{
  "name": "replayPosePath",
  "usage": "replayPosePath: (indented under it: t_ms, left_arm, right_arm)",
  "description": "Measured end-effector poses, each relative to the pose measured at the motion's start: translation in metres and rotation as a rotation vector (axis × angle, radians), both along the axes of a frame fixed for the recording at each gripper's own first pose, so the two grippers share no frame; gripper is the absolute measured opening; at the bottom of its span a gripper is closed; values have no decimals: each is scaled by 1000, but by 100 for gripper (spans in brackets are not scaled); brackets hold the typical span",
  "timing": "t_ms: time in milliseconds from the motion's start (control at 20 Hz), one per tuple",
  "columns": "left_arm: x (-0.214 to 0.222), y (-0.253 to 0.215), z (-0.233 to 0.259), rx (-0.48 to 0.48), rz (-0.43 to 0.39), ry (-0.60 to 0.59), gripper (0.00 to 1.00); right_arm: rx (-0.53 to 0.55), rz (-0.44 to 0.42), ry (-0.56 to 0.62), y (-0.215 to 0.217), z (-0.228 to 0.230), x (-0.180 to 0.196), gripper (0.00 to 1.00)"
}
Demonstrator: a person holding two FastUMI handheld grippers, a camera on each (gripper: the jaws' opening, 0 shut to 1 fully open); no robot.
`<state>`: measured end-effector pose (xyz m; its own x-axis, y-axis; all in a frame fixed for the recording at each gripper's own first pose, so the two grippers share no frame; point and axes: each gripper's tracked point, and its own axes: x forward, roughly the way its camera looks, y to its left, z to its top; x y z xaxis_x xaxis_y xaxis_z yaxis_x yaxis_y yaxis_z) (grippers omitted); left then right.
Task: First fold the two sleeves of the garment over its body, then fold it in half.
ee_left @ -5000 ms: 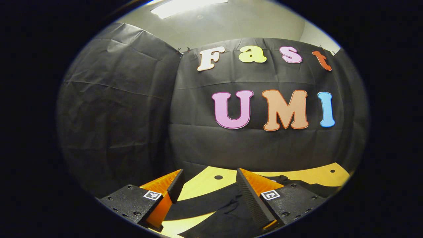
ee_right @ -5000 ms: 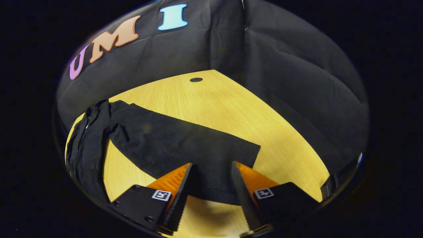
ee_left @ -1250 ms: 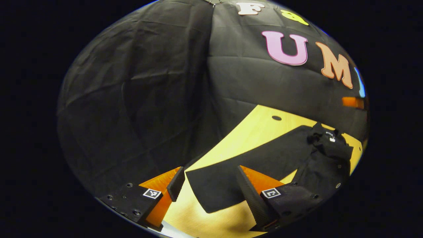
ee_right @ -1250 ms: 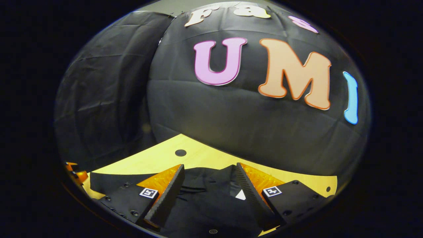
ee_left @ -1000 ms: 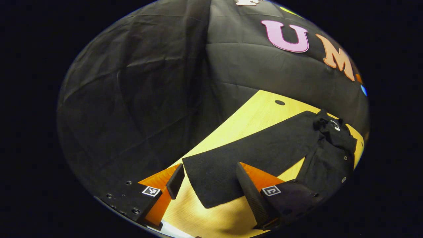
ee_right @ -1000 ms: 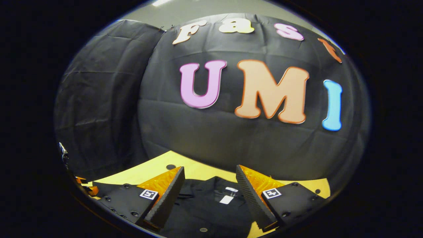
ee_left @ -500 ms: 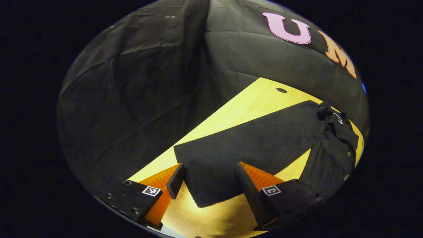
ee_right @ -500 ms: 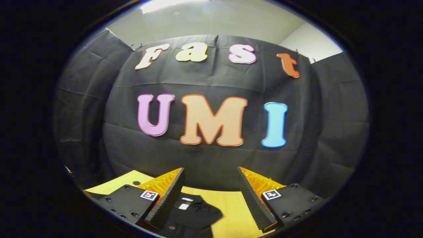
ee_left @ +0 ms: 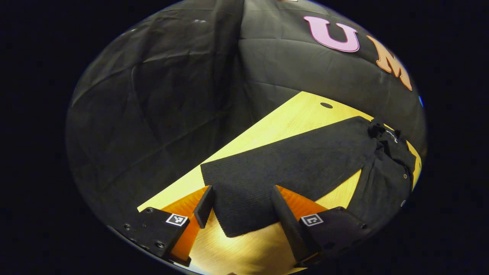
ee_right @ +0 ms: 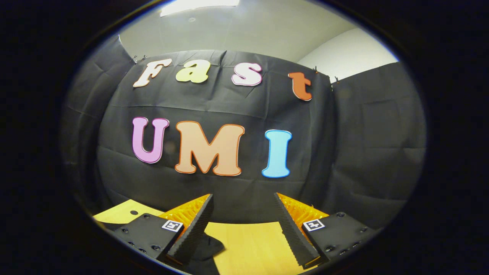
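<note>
Since half a second ago my right gripper (ee_right: pixel 241 225) has tilted further up: more ceiling shows and less of the garment. My left gripper (ee_left: pixel 238 214) has barely shifted over the sleeve.

On the left side, I see the fingers (ee_left: pixel 203 206) spread apart, one on each side of the cuff end of the black sleeve (ee_left: pixel 290 168); I cannot tell whether they touch the cloth. Beyond them the sleeve lies flat and stretched out across the yellow wooden table (ee_left: pixel 290 118), running to the bunched collar of the garment (ee_left: pixel 386 172) at the far right. A small white tag sits at the collar, too small to read. Small round buttons dot the garment's body. A dark round hole marks the table near its far edge.

On the right side, the fingers (ee_right: pixel 193 229) are spread wide with nothing between them, held above the table (ee_right: pixel 248 244). A dark fold of the garment (ee_right: pixel 204 244) lies just past the near finger. Black cloth walls the booth, and above it I see a pale ceiling (ee_right: pixel 244 30) with a light panel.
</note>
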<state>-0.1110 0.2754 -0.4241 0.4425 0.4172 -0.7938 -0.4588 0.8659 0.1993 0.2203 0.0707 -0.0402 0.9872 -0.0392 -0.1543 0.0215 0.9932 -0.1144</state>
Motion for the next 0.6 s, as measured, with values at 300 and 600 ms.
replayPosePath:
  t_ms: [300, 600]
  left_arm:
    - [9, -15, -5, -52, -81, -5, 37]
    - [17, -22, -4, -43, -86, -10, 0]
  right_arm:
    - [6, -73, 9, -39, 0, -27, 98]
    - [76, -123, 44, -60, -21, -44, 100]
